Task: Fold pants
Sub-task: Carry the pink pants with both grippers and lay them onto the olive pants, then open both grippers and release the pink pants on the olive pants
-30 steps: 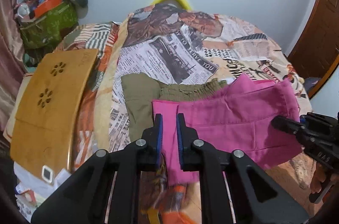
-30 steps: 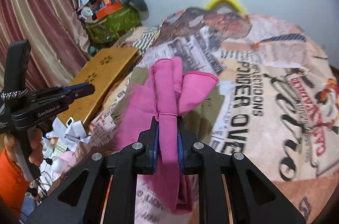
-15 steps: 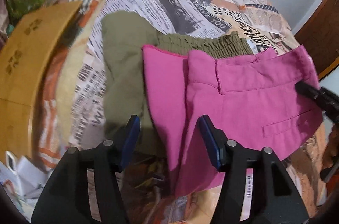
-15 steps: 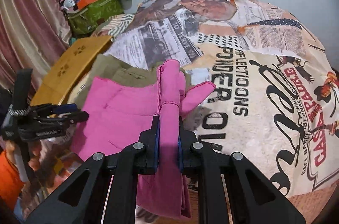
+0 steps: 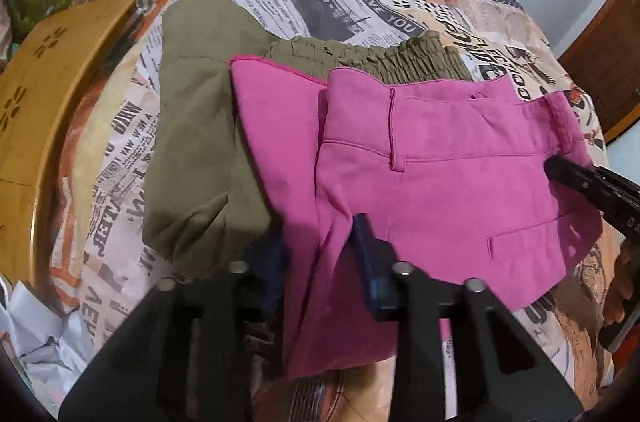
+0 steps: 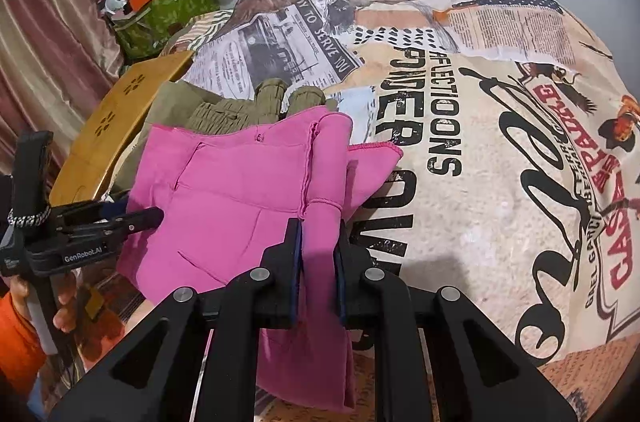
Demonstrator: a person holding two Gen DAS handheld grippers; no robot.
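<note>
Your right hand-held gripper (image 6: 318,254) is clamped tight on a bunched fold of the bright pink cotton pants (image 5: 440,158), pads pinching the cloth with the rest hanging below the jaws. Your left hand-held gripper (image 5: 320,254) has its jaws closing, and the pink fabric's lower left edge lies between the blue pads (image 5: 366,250); the pads are blurred, and they don't look pressed on the cloth.

The pink pants lie spread on the bed, waistband toward the far side, belt loop and back pocket facing up. They overlap an olive-green garment with a gathered elastic waist (image 5: 200,142), which sits under their left and far edges. That green piece is what crowds your left side: it lies just beside the left jaws.

Under both is the newspaper-print bedsheet (image 6: 460,126). Off the bed's left edge, a yellow wooden lap tray with flower-shaped cut-outs (image 5: 44,102) leans close to the green garment. Beyond it, against the wall, a green patterned bag piled with clutter (image 6: 164,10), and a striped maroon curtain (image 6: 44,34) at the side. Crumpled white paper (image 5: 48,334) lies lower left.
</note>
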